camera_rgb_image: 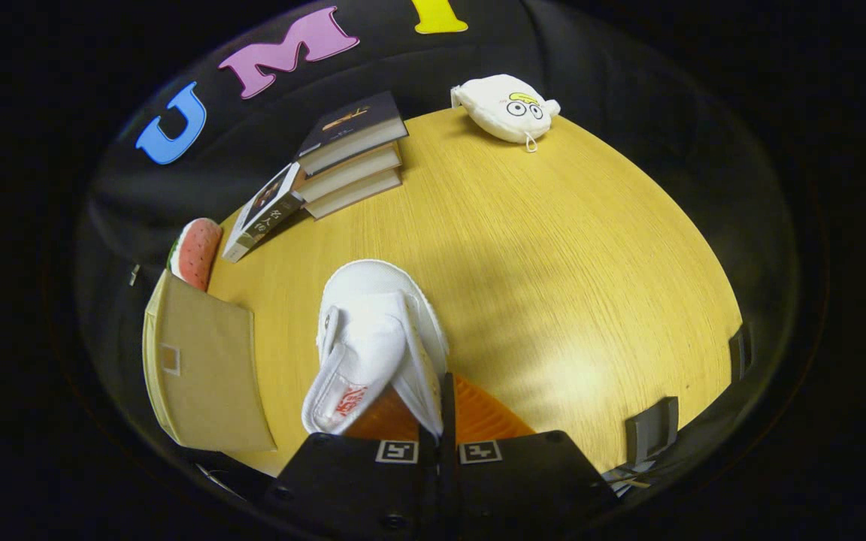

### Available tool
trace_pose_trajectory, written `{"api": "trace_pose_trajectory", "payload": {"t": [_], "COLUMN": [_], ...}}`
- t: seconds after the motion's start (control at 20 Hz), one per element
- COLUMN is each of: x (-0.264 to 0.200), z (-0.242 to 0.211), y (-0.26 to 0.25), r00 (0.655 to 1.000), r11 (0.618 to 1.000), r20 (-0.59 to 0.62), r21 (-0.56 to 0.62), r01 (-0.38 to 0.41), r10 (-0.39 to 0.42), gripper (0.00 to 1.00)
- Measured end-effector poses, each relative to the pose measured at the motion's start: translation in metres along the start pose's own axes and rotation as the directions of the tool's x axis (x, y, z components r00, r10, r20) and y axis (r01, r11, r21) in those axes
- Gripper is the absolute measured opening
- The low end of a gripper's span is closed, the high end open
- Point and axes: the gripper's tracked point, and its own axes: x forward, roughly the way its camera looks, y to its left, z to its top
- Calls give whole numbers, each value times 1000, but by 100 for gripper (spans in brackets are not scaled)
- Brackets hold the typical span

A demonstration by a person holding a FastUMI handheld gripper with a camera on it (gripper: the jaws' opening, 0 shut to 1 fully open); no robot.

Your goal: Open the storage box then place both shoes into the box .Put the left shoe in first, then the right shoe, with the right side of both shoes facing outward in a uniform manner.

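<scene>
A white shoe (376,346) is gripped at its rim by the clenched claw (444,409), low in the frame, above the wooden surface (553,263).

Wooden table (553,248): books (343,154), pouch (504,107), box (204,368).

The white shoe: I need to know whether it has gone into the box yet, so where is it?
In the gripper view the white shoe hangs over the wooden table, its collar pinched in the gripper, with the tan storage box to its left.
</scene>
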Motion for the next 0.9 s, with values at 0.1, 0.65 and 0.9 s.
{"api": "trace_pose_trajectory", "payload": {"t": [0.1, 0.65, 0.9], "x": [-17, -82, -72], "z": [12, 38, 1], "y": [30, 225, 291], "r00": [999, 976, 967], "r11": [999, 977, 977], "r20": [-11, -49, -148], "r21": [8, -12, -19], "r01": [-33, -212, -212], "r10": [33, 211, 207], "gripper": [5, 5, 5]}}
